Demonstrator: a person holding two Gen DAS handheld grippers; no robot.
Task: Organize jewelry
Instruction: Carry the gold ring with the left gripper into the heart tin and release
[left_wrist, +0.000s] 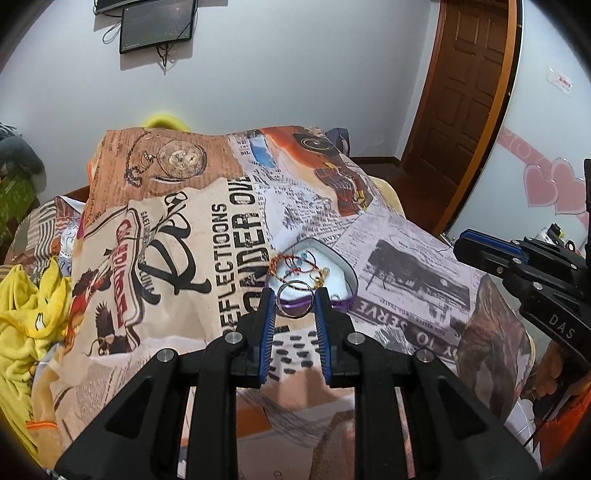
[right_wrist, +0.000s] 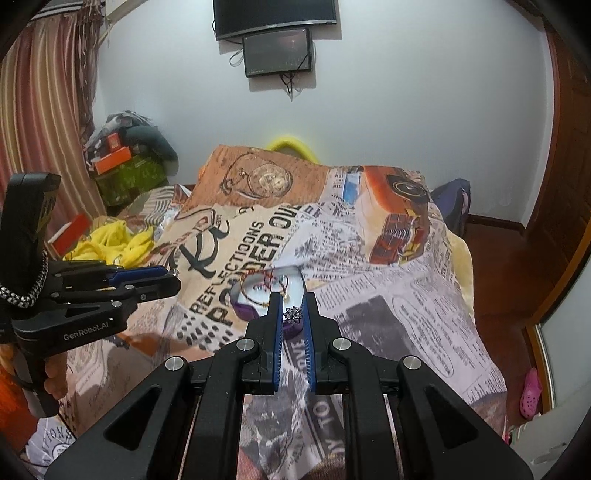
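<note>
Over the heart-shaped box (left_wrist: 345, 275) on the bed, your left tongs (left_wrist: 295, 301) clamp a silver ring (left_wrist: 295, 295) and your right tongs (right_wrist: 293, 314) a flower charm (right_wrist: 293, 314); loosening early could drop either outside it.

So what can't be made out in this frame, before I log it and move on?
- Purple box, left wrist view: its front wall sits behind the left gripper and the silver ring it holds.
- Flower-shaped piece, right wrist view: too small to identify; the right gripper pinches it.
- Red and gold pieces in the box: tangled, individual items unclear.
- Bedspread print: blurred near both bottom edges.
</note>
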